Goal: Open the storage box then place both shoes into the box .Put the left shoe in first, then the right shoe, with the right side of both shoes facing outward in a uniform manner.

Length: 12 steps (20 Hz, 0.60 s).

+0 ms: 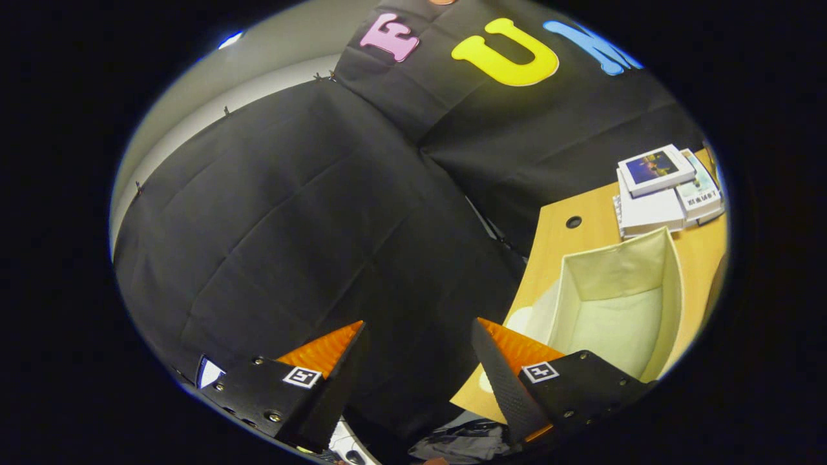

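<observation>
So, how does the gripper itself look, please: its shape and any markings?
The gripper has two wedge-shaped fingers that taper to points, with ribbed faces. Each sits on a dark mount with small screws and carries a square black-and-white tag.

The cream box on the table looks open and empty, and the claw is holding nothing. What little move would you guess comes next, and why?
Probably swing the claw away from the black cloth wall to look for the left shoe. Its fingers are apart and empty, and the storage box on the wooden table already stands open with nothing inside.
</observation>
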Tool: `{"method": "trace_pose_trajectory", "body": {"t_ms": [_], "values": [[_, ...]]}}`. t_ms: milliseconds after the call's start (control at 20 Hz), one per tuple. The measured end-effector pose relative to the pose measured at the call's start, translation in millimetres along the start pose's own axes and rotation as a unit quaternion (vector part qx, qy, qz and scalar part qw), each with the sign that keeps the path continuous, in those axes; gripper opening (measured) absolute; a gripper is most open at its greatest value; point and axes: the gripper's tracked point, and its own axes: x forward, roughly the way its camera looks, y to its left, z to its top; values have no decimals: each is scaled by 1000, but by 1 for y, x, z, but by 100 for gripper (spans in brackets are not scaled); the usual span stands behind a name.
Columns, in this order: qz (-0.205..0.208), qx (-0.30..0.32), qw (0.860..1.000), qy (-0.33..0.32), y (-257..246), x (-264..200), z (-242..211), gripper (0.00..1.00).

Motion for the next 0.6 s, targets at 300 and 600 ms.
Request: {"method": "trace_pose_trajectory", "body": {"t_ms": [300, 600], "values": [[-69, -87, 993, -28, -52, -39, 28, 97], [-142, -126, 981, -42, -119, -84, 48, 97]]}}
